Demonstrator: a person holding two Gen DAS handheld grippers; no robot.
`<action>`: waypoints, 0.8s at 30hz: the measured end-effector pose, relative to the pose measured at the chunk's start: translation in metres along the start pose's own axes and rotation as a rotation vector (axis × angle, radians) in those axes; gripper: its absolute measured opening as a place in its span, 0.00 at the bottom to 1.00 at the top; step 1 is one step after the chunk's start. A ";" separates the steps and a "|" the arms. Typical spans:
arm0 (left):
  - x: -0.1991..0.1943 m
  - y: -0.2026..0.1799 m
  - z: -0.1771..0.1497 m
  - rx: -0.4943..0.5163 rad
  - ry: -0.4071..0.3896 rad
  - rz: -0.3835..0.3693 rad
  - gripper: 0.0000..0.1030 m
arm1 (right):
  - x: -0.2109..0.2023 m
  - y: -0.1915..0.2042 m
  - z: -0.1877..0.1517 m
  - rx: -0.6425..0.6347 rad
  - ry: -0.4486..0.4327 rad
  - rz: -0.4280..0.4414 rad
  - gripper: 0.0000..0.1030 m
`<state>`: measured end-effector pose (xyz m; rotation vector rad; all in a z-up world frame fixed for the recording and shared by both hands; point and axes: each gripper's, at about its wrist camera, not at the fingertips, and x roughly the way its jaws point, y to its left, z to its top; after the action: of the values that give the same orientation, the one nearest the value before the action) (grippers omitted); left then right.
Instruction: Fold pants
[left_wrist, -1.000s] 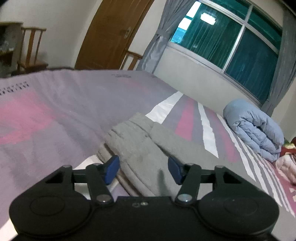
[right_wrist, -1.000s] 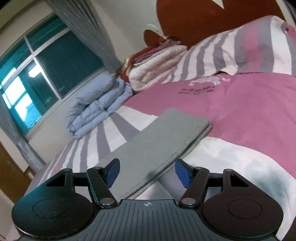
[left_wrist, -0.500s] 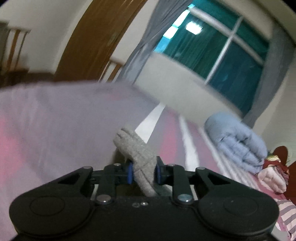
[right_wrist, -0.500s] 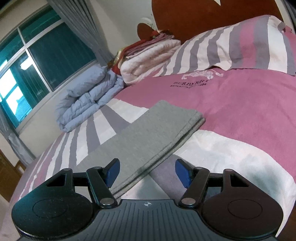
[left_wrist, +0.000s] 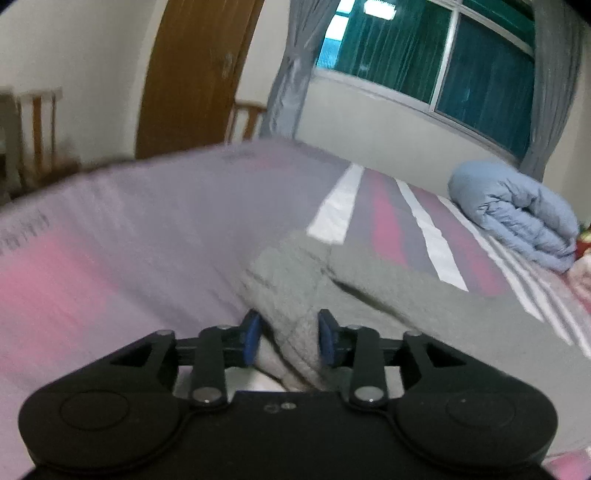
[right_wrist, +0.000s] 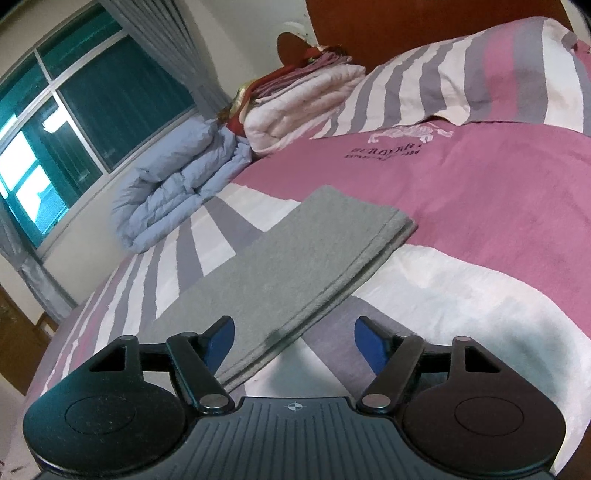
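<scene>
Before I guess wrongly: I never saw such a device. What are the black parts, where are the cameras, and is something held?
No robot: a person holds a two-finger gripper in each hand, and a wide-angle camera on each looks along its fingers. The black parts with blue pads are those grippers: one picture comes from the left gripper, one from the right gripper. On the striped bed lie grey pants, folded lengthwise, with a blue quilt near the window. The left jaws have just been opening around a bunch of the pants; whether they pinch it now I cannot tell. The right jaws, also just opening, stand wide and hold nothing.
</scene>
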<state>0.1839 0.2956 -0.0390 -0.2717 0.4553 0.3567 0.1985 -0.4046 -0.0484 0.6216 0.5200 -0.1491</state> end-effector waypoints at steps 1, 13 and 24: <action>-0.008 -0.009 0.004 0.037 -0.034 0.033 0.28 | -0.001 0.005 0.000 -0.029 -0.007 0.015 0.70; 0.035 -0.139 0.008 0.341 0.042 -0.125 0.54 | 0.077 0.145 -0.048 -0.492 0.130 0.205 0.69; 0.070 -0.106 0.000 0.361 0.132 -0.030 0.54 | 0.110 0.135 -0.047 -0.567 0.192 0.108 0.69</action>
<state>0.2838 0.2189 -0.0535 0.0501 0.6346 0.2225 0.3122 -0.2659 -0.0665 0.1074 0.6772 0.1609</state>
